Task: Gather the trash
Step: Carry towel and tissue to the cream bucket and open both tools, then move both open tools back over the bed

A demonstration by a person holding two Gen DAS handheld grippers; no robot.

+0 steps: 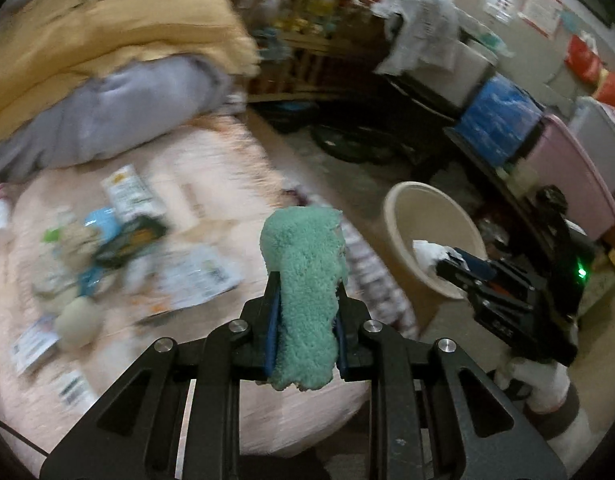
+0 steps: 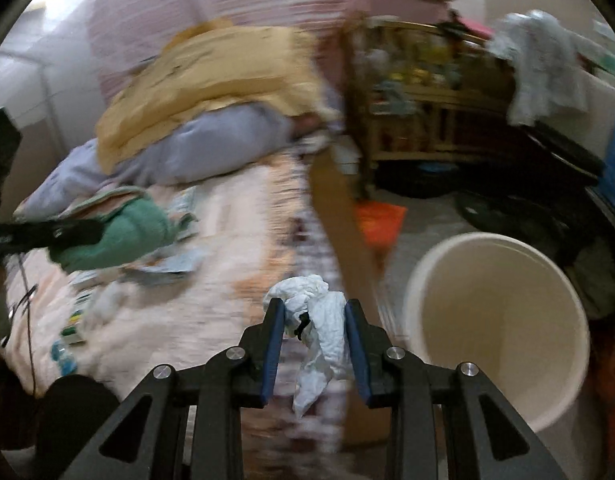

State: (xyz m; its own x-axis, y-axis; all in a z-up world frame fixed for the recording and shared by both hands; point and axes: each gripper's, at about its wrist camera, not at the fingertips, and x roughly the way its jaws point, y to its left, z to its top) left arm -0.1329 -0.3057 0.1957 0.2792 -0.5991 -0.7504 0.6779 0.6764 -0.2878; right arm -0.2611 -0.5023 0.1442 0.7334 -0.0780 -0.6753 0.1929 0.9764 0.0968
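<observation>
Our left gripper (image 1: 305,300) pinches a green fuzzy cloth (image 1: 303,280) in its fingers; our right gripper (image 2: 315,328) clamps crumpled white tissue (image 2: 317,320) beside the cream bin (image 2: 499,320).

Left wrist view: looks forward and down along its 2 fingers, close over the pink bed (image 1: 211,184), the cream bin (image 1: 399,216) farther right. Right wrist view: same downward tilt, nearer the cream bin (image 2: 435,264). Shared: bed, bin, yellow blanket (image 1: 107,20), wooden crib (image 2: 427,96).
</observation>
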